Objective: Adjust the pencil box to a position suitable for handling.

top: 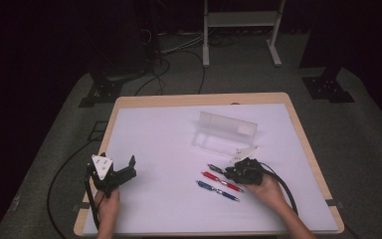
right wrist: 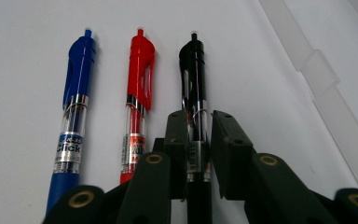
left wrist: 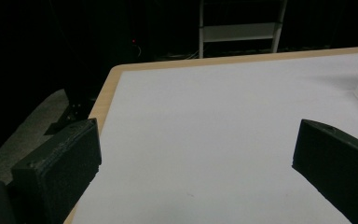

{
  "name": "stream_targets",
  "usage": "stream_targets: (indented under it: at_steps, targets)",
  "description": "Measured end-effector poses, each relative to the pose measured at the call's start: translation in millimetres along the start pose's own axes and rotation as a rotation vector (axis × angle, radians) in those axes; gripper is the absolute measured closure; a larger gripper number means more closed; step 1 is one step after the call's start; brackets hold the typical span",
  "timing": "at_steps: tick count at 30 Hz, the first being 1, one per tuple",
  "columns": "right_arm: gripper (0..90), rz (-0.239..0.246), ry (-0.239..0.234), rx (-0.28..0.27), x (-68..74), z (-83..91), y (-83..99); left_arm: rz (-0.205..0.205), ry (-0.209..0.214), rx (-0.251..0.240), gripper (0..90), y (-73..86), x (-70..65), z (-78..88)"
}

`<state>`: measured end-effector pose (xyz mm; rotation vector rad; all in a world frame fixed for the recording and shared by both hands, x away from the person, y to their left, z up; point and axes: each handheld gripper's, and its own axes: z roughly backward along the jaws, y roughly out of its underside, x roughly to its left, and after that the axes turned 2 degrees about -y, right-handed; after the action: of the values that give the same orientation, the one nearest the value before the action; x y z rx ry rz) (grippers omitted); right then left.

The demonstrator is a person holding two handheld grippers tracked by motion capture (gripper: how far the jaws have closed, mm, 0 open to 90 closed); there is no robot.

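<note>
With our right gripper (right wrist: 196,140) clamped on the black pen (right wrist: 193,79), which lies right of the red pen (right wrist: 139,88) and blue pen (right wrist: 77,79) near the clear case (top: 224,132), we should lift straight up, left gripper (left wrist: 191,163) idle and spread wide.

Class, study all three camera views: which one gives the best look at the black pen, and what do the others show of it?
The right gripper view: the black pen lies close up between the right gripper jaws, clip and barrel clear. The high view shows it small, partly under that gripper. The left gripper view faces bare table.
</note>
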<state>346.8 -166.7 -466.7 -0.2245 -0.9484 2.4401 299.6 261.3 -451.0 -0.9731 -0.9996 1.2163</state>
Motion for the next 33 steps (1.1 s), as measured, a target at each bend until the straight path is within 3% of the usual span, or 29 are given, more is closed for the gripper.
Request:
stream_targets:
  at_steps: [17, 22, 33]
  targets:
    - [78.8, 0.005, 0.003, -0.013, -3.0, 5.1, -4.2, 0.001, 0.002, 0.0, 0.3, 0.0, 0.0, 0.4]
    - [78.8, -0.014, 0.0, -0.032, -8.2, 11.2, -7.3, 0.004, 0.005, 0.0, 0.4, 0.2, -0.7, 0.3]
    - [78.8, 0.014, 0.031, -0.04, -20.7, 24.2, -32.8, 0.003, 0.004, 0.0, 0.4, 0.1, 0.6, 0.6]
